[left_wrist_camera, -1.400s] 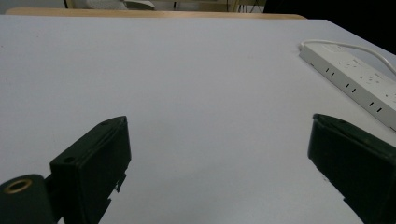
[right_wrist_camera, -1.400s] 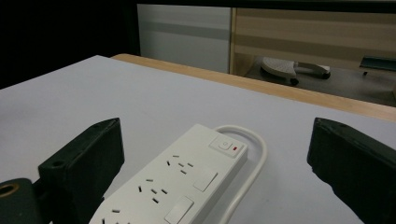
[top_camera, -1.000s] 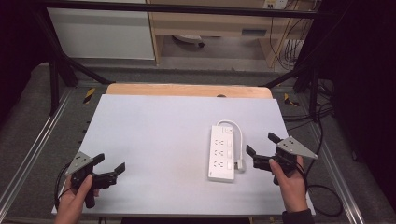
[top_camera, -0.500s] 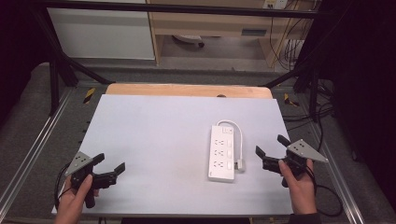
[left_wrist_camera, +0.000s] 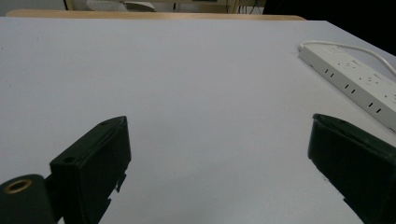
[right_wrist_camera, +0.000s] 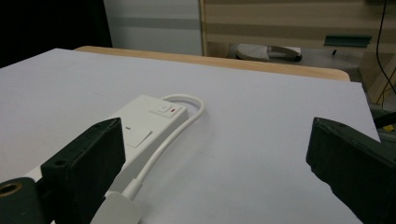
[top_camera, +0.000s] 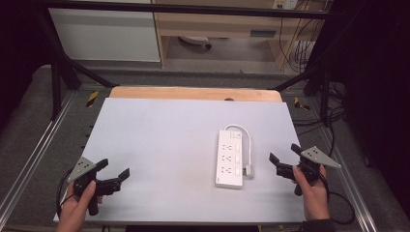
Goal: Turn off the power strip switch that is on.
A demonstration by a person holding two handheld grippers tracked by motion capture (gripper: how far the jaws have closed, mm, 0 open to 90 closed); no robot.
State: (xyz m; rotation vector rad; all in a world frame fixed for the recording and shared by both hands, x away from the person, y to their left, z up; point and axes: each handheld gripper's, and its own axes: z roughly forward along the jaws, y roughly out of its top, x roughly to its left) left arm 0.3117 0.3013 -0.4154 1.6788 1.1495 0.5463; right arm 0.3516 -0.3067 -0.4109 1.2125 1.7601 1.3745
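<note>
A white power strip lies right of centre on the pale table, its white cord looped round to a plug beside it. My right gripper is open just right of the plug, held in a hand at the table's right edge. In the right gripper view the power strip and its cord lie beyond the left jaw, and the plug is at the bottom. My left gripper is open at the near left corner, nothing between its jaws. The left gripper view has the strip far right.
A wooden strip runs along the table's far edge. Black frame bars and metal rails flank the table, with cables hanging at the right. Shelving and a white cabinet stand behind.
My right gripper has drawn back to the right and toward the near edge, away from the power strip. The left gripper has barely moved.
</note>
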